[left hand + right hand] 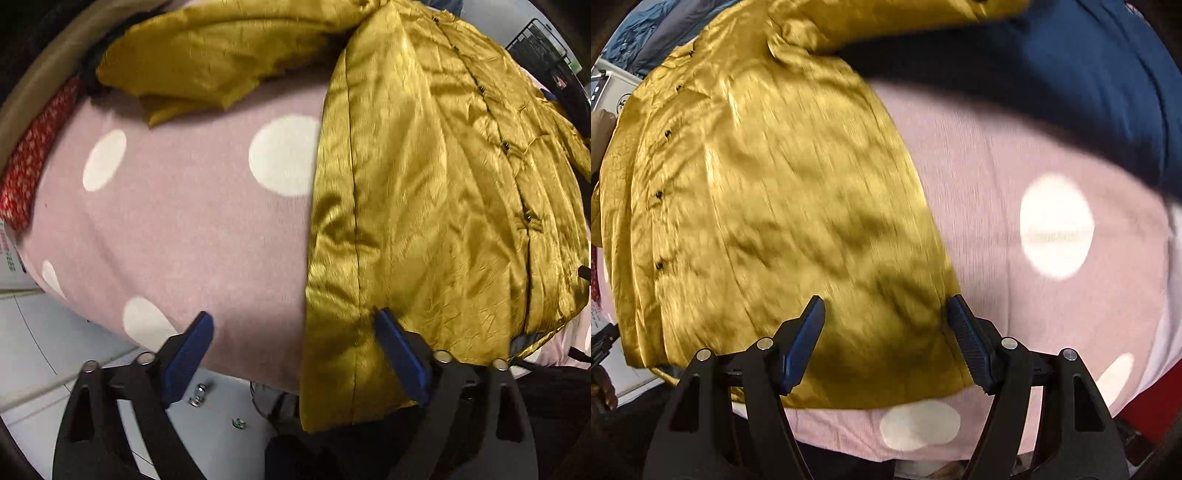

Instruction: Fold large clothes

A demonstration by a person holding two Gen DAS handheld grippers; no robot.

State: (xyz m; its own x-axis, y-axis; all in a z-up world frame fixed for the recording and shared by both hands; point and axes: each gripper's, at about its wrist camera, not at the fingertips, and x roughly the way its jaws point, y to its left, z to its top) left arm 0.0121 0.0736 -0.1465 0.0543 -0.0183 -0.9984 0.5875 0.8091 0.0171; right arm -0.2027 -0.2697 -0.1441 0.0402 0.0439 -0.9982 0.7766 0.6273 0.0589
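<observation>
Claws [293, 354] [886, 341] downward, open over jacket [424, 184]

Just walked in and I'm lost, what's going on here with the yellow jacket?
A person holding two grippers is folding a shiny mustard-yellow buttoned jacket spread on a pink blanket with white dots. The left gripper and right gripper both hang open over the jacket's near hem corners, gripping nothing yet.
</observation>
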